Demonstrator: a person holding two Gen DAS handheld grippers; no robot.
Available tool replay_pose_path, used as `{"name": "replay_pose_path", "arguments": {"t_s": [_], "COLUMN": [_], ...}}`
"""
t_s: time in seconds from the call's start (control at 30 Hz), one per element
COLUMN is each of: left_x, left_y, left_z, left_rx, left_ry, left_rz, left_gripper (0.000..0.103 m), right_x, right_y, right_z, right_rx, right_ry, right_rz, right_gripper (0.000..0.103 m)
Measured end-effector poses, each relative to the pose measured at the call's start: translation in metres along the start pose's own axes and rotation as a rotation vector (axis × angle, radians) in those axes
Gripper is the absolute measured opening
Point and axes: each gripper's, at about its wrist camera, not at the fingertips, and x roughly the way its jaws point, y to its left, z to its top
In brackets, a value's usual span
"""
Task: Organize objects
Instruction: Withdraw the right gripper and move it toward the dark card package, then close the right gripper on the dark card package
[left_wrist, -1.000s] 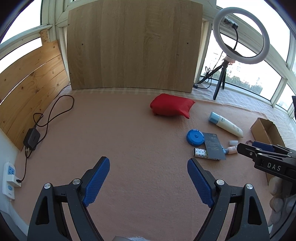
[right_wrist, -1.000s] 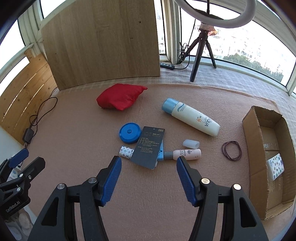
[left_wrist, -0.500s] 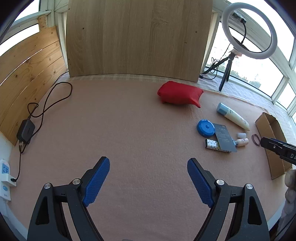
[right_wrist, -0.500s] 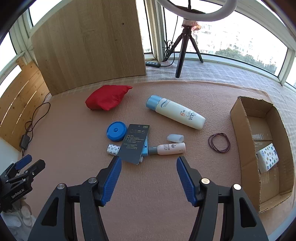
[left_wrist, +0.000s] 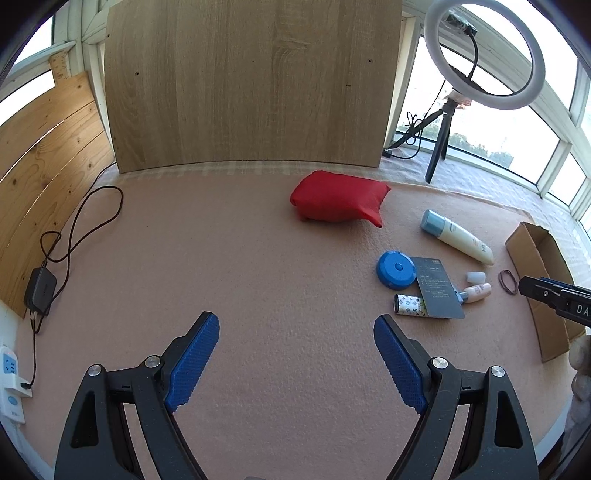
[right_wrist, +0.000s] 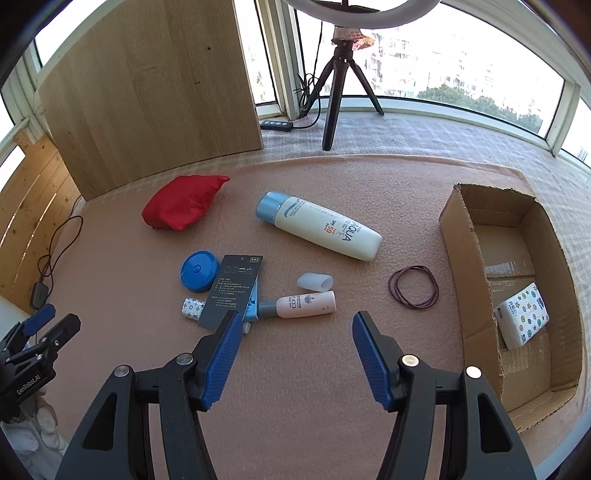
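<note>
Surface (right_wrist: 332, 369), pink felt covering, items loose, sorting apparently barely begun. Cardboard box (right_wrist: 461, 236), one, at the right edge, open top up, likely the collecting bin since it already holds one patterned tissue pack (right_wrist: 522, 319). Outside the box: one white sunscreen bottle (right_wrist: 321, 230) with blue cap, lying on its side; one small pink tube (right_wrist: 306, 304), also lying down, with one clear cap (right_wrist: 314, 281) just beside it, probably its own; one dark card (right_wrist: 232, 290) resting partly over a blue item and one patterned roll (right_wrist: 192, 308); one round blue tape measure (right_wrist: 197, 271) touching the card's edge; one red cloth bundle (right_wrist: 183, 206), well apart toward the back board; thin hair bands (right_wrist: 413, 286) in a ring, count unclear, near the box. Right tool (right_wrist: 291, 350): fingers spread, empty, hovering just short of the pink tube, probably the next pick. Left tool (left_wrist: 295, 363): fingers spread, empty, over bare felt away from the cluster.
</note>
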Motion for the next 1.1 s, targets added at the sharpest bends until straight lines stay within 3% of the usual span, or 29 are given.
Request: {"name": "replay_pose_path", "arguments": {"t_s": [0.43,0.73,1.0,1.1], "left_x": [0.024,0.045,0.052,0.05], "left_y": [-0.023,-0.028,-0.035,-0.031], "left_z": [0.02,0.036,0.038,0.031], "left_rx": [0.018,0.014,0.03,0.021], "left_ry": [0.012,0.031,0.048,0.052], "left_rz": [-0.015,-0.019,-0.042,-0.045], "left_gripper": [0.088,0.088,0.088,0.088], "right_x": [0.021,0.034,0.049,0.06], "right_y": [-0.026,-0.042,-0.021,-0.001], "right_z": [0.021,0.034,0.04,0.044], "right_rx": [0.021,0.053,0.022,-0.014], "right_ry": [0.042,0.074,0.115,0.173], "right_rz": [0.018,0.076,0.145,0.161], "right_gripper": [0.058,0.058,0.058,0.059]}}
